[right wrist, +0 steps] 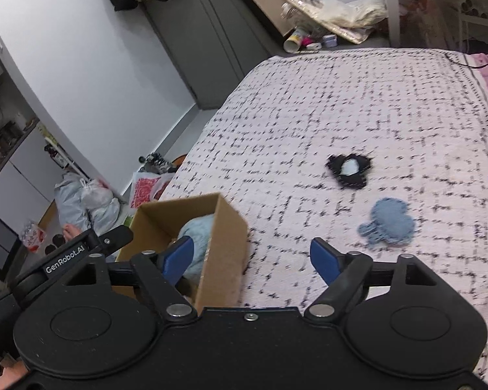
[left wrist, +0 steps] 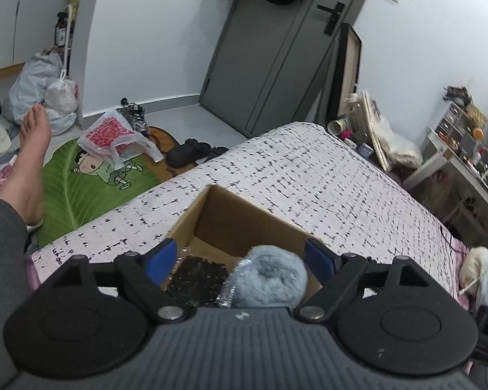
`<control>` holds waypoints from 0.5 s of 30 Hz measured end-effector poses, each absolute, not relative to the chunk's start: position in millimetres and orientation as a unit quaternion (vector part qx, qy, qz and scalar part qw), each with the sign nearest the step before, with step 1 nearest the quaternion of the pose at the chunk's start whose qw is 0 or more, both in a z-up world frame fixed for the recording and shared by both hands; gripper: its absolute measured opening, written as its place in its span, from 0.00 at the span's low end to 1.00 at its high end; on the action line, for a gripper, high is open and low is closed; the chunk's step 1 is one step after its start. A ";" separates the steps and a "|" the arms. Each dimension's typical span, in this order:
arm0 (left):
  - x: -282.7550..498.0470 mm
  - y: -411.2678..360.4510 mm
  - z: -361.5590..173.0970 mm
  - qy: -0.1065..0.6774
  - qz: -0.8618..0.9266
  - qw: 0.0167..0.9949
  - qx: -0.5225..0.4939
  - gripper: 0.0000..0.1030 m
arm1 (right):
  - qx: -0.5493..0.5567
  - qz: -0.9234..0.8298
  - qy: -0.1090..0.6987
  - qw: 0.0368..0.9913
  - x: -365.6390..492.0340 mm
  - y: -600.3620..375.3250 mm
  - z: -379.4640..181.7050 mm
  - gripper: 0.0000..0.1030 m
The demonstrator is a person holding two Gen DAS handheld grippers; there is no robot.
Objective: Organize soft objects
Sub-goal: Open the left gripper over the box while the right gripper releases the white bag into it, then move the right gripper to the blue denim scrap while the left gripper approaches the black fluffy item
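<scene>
Left tool (left wrist: 242, 256): spread wide, blue pads clear on either side of the fluffy ball, nothing pinched; released, angled down over the open box.
Right tool (right wrist: 252, 260): likewise spread and empty; left pad hangs over the box's near corner, right pad over bare bedspread, tilted down toward the bed.
Cardboard box (left wrist: 244, 217): open top, sitting on the bed near its edge, just ahead of both tools; likely serves as the collection bin, kept within easy reach.
Pale blue fluffy ball (left wrist: 270, 281): lying inside the box against the right wall, beside a dark speckled fabric piece (left wrist: 198, 276); judged already sorted. Seen again from the right wrist as a pale blue mound (right wrist: 196, 227) behind the box wall.
Crinkly silver wrap (left wrist: 227, 287): wedged between ball and dark fabric; purpose unclear.
Blue knitted piece (right wrist: 388, 222): flat on the bedspread, well outside the box, near the right tool's right pad; probably the next pick.
Black item with pale centre (right wrist: 349, 170): farther out on the bed, apart from the knitted piece; blurred, type hard to tell.
Bed (right wrist: 358, 97): white cover with black dashes, carrying everything.
Bare foot (left wrist: 32, 149): stretched out over a green mat on the floor, left of the bed.
Door (left wrist: 270, 65): grey, at the far wall.
</scene>
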State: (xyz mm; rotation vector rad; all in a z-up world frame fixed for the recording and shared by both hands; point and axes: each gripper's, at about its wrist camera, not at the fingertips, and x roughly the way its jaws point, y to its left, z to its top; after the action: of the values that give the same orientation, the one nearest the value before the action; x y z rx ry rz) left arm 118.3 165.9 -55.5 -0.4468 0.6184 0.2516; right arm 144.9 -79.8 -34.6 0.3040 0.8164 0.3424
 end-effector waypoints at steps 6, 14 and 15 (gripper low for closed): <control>119.9 139.2 -43.9 0.306 0.106 0.925 -0.199 0.89 | 0.160 0.152 0.388 0.895 144.6 -114.5 -30.6 0.85; 123.9 105.4 -31.5 0.314 0.092 0.927 -0.181 0.90 | 0.197 0.153 0.384 0.889 146.9 -154.2 -23.1 0.90; 125.4 102.4 -29.6 0.315 0.091 0.927 -0.181 0.90 | 0.194 0.151 0.380 0.891 147.0 -157.4 -21.2 0.90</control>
State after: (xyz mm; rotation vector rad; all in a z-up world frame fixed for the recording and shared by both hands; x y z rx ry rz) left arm 125.4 102.4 -29.6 -0.3709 0.6449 0.1862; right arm 147.0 -157.4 -21.2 0.4035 0.7897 0.3138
